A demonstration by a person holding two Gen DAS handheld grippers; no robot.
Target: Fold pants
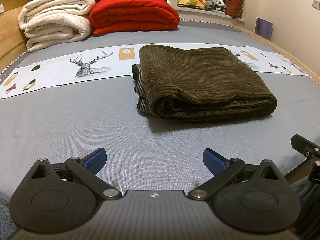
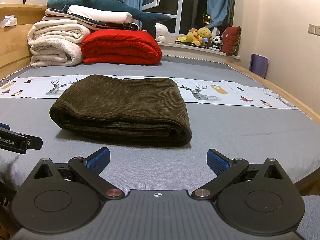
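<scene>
The left hand-held gripper point(image 1: 154, 161) hovers low over the bed point(image 1: 60, 124), jaws spread and empty. The pants point(image 1: 200, 82), a thick folded bundle, lie ahead and to its right. The right hand-held gripper point(image 2: 158, 161), also spread and empty, has them ahead, slightly left. Their long axis runs crosswise between both; neither looks clearly nearer. The folding appears done.

The brown corduroy pants point(image 1: 200, 80) point(image 2: 124, 106) lie folded into a thick, flat rectangular stack, layered edges showing along the near side, around the middle of the bed point(image 1: 80, 124) point(image 2: 240, 132).
</scene>
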